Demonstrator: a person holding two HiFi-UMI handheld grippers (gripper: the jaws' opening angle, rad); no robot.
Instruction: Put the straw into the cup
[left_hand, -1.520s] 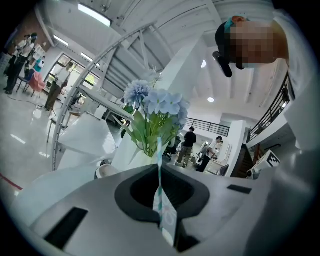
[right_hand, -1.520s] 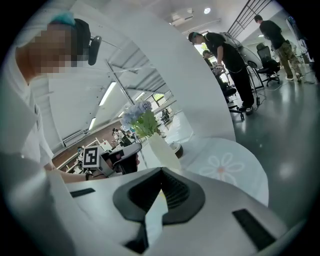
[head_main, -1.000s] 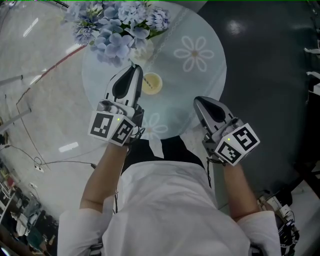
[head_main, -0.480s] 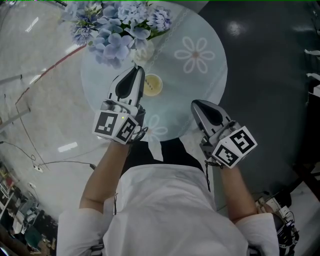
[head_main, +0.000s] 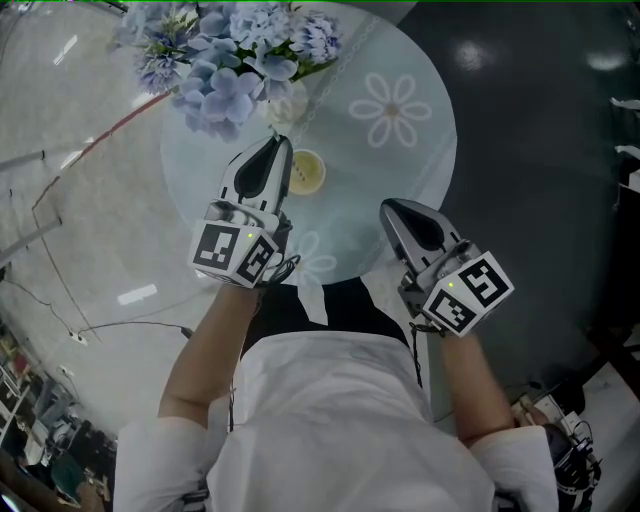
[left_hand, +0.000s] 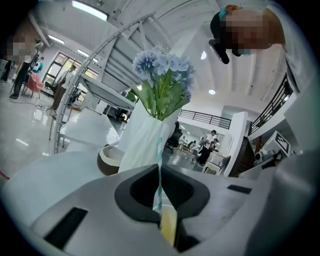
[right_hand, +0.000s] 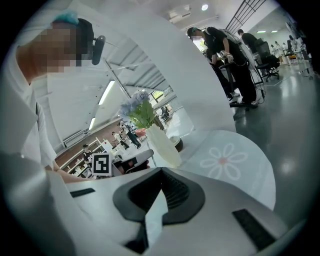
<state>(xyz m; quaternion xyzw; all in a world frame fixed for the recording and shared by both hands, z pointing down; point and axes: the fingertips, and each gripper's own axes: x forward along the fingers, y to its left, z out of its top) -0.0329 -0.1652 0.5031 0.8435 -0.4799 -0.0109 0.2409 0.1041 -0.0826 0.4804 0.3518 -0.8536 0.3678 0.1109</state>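
Change against the view of a second ago: the left hand-held gripper (head_main: 279, 148) had shifted slightly toward the vase (head_main: 287, 103), so that its side met the rim of the cup (head_main: 306, 172) in the head view. The right hand-held gripper (head_main: 394, 208) kept much the same station, well apart from the vase on the person's side.

Inventory:
- Hand-held grippers: two, each with one marker cube.
- Straw (left_hand: 159, 167): one, striped teal and white.
- Cup: one, holding a yellow content.
- Vase: one, white, carrying one bunch of blue flowers (head_main: 235, 60).
- Bowl (left_hand: 109, 160): one, brown outside and white inside, just beside the vase.
- Flower decals (head_main: 392, 108): two, on the round glass counter (head_main: 400, 170).

State of the left hand-held gripper: jaws pressed together, pinching the straw. The straw stood upright out of the jaws and crossed in front of the vase in the left gripper view. It was outside the cup.

State of the right hand-held gripper: jaws pressed together on a pale flat strip (right_hand: 155, 217), apparently paper, though that view did not show it clearly.

The cup stood on the counter near the vase, on the person's side of it.
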